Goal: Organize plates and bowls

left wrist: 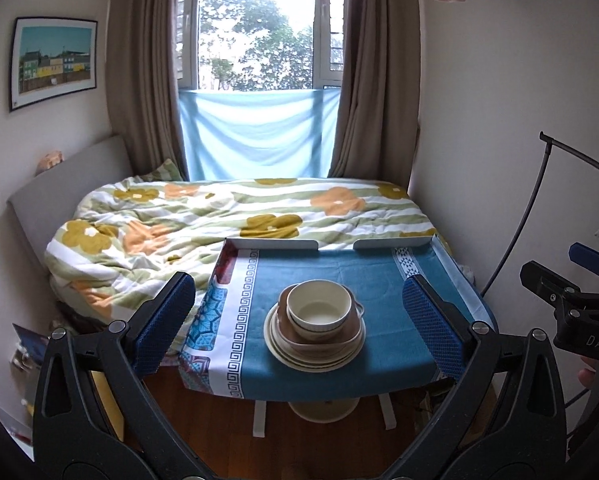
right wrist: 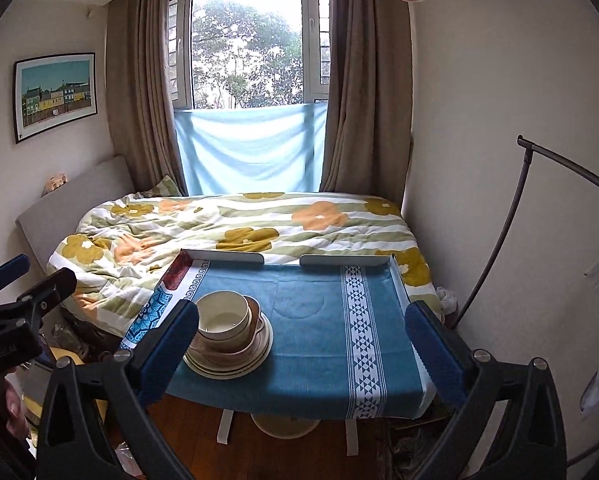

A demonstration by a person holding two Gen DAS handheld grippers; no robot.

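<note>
Left gripper (left wrist: 299, 324): released, jaws wide, nothing between them, held short of the table (left wrist: 379, 280). Right gripper (right wrist: 301, 344): also released, empty, at 3 o'clock of the left one.

Stack at table centre on the blue cloth (left wrist: 339, 272): cream bowl (left wrist: 319, 308) on top, nested in a brown bowl (left wrist: 339, 340), on cream plates (left wrist: 311, 356). In the right view the stack sits at 9 o'clock, near the left finger (right wrist: 175, 344).

Bed (left wrist: 219, 220) at 12 o'clock, beyond the table.
</note>
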